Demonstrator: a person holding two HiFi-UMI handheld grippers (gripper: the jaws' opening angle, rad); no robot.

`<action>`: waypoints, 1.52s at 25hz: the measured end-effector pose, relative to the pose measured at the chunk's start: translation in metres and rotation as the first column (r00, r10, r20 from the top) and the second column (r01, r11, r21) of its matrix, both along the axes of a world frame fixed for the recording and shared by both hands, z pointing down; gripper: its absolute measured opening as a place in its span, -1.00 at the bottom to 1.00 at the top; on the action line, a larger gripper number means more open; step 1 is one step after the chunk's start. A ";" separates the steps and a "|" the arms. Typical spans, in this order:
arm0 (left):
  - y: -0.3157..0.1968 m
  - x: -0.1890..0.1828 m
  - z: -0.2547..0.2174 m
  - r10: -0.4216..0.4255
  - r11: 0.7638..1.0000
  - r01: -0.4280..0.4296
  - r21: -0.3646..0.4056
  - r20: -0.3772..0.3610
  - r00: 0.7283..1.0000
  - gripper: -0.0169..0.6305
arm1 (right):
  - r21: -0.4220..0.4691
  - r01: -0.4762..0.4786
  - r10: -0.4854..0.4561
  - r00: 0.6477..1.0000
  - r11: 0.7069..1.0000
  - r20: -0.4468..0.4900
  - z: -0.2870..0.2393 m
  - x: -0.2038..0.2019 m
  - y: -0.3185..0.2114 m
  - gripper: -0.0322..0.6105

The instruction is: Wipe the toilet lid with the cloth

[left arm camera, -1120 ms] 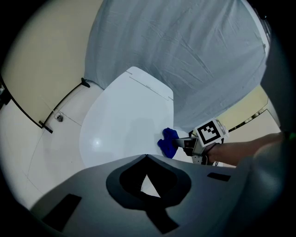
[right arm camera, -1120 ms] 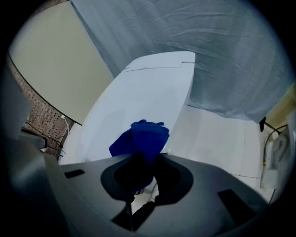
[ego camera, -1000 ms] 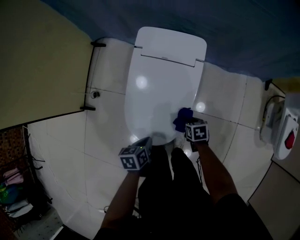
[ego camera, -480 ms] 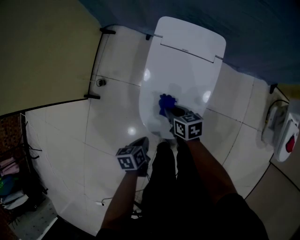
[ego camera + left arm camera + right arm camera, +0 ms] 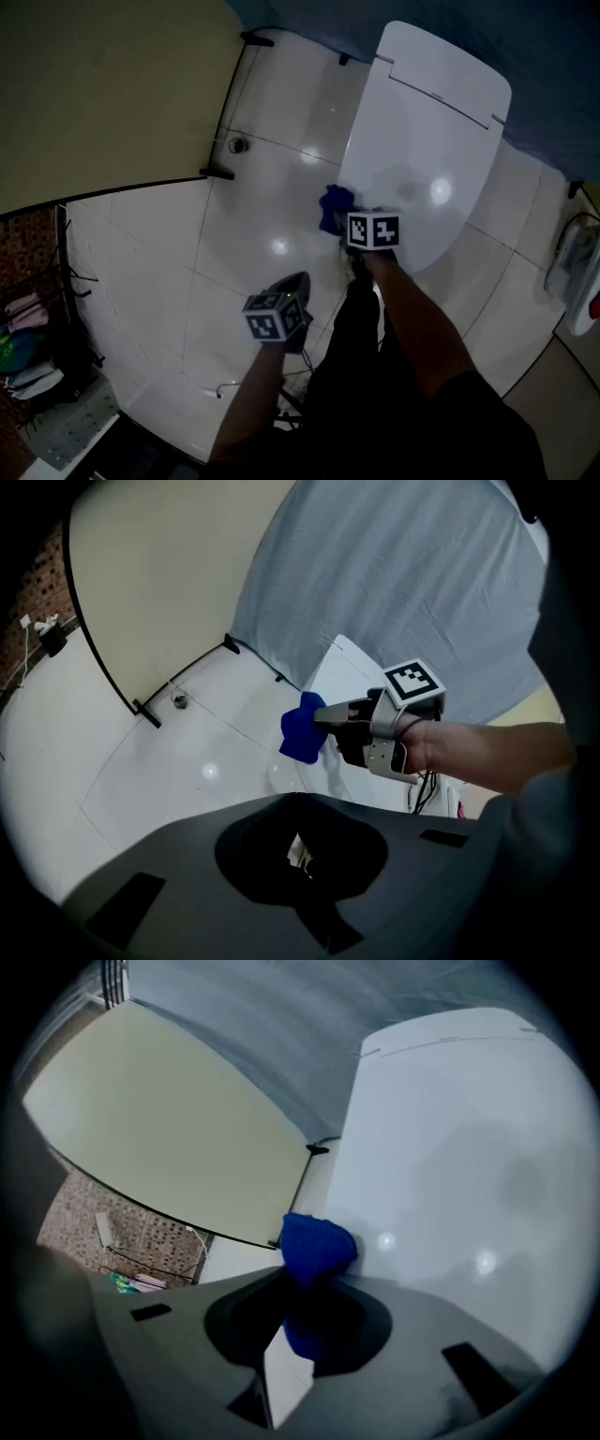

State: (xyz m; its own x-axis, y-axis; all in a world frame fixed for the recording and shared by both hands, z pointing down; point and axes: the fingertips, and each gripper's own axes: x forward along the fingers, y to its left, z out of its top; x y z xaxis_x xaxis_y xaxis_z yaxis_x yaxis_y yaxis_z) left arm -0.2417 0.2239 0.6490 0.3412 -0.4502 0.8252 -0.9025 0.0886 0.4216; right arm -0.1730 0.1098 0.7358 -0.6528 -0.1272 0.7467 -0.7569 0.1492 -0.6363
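From the head view, the toilet lid (image 5: 427,131) is down, so the bowl under it cannot be seen. The right gripper (image 5: 345,221) has its jaws squeezed on a blue cloth (image 5: 332,207). The cloth sits right at the left edge of the lid, near the front, with part of it over the white floor (image 5: 234,234). The left gripper (image 5: 294,281) hangs lower down over the floor, well apart from the toilet. A rack (image 5: 23,361) in the dark left corner has pink and green things on it, but they are too dim to name.

The left gripper view looks at the scene from the side. Here the left gripper (image 5: 300,850) has its jaws closed together with nothing in them. Past them, the right gripper (image 5: 325,720) is seen whole, with a hand behind it and the cloth (image 5: 301,729) bunched at its tip. The toilet lid (image 5: 339,666) shows only as a small white slice behind it.

The right gripper view is the closest look. The right gripper (image 5: 302,1321) pinches the cloth (image 5: 317,1244), which puffs out past the jaws like a ball. The toilet lid (image 5: 469,1138) fills the right side, and the cloth is at its edge. The rack (image 5: 141,1279) shows far down on the left.
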 end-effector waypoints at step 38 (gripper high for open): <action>-0.004 0.122 0.003 0.277 0.960 -0.279 -0.021 -0.068 0.959 -0.97 | 0.075 -0.121 0.141 0.901 0.990 -0.409 0.020 0.283 0.107 -0.70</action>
State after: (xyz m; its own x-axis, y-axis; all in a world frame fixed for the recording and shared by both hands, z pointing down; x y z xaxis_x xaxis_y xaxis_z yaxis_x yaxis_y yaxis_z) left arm -0.1196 0.2199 0.6518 0.5016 -0.3060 0.8092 -0.8647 -0.1484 0.4799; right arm 0.1103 0.2167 0.7555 -0.2626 -0.2317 0.9367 -0.9648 0.0526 -0.2575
